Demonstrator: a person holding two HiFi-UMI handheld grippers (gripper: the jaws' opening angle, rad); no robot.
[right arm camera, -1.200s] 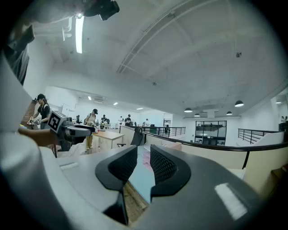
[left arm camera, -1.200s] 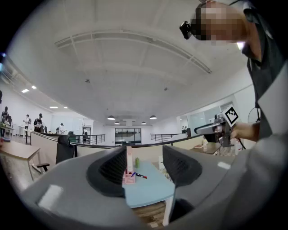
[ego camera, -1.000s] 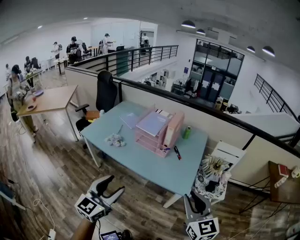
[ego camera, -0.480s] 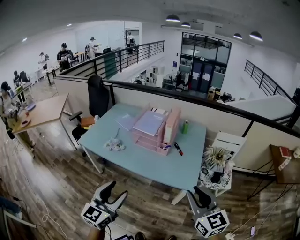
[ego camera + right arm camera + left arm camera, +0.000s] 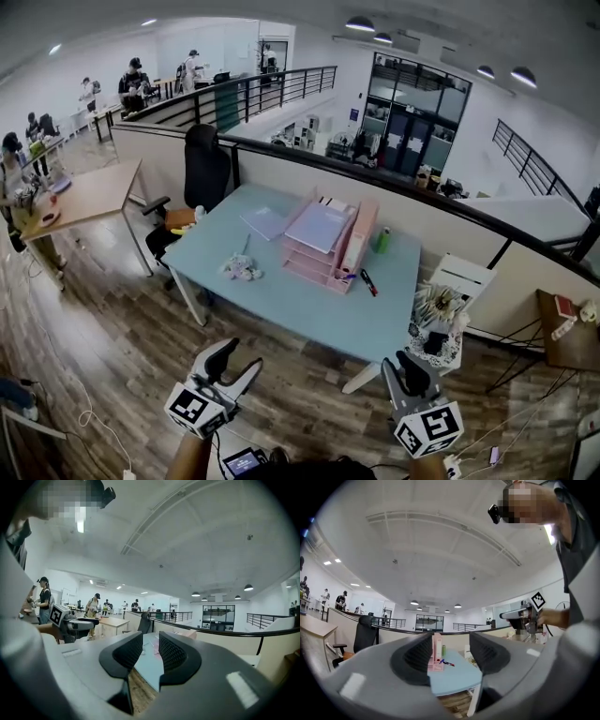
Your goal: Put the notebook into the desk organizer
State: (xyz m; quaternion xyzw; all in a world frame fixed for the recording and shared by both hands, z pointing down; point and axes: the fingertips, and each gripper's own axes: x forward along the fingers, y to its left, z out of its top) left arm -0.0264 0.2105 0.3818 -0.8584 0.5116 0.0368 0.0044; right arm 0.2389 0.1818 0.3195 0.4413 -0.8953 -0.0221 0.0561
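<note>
Both grippers sit higher in the head view than a second ago, and nearer the table [image 5: 309,314].

Head view: the left gripper [image 5: 234,364] is at 7 o'clock and the right gripper [image 5: 405,366] at 5 o'clock, both well short of the table. The notebook [image 5: 265,223] lies flat on the tabletop, just beside the pink desk organizer [image 5: 323,262], at its 10 o'clock.

Left gripper view: the jaws stand wide with nothing between them. The organizer shows far off through the gap.

Right gripper view: the jaws stand narrow, a clear gap remains, and they are empty.

Step in hand, as judged: approach, with nothing yet touched. The next move calls for a reach across the near table edge to the notebook's edge, with jaws open enough to take its thickness.
</note>
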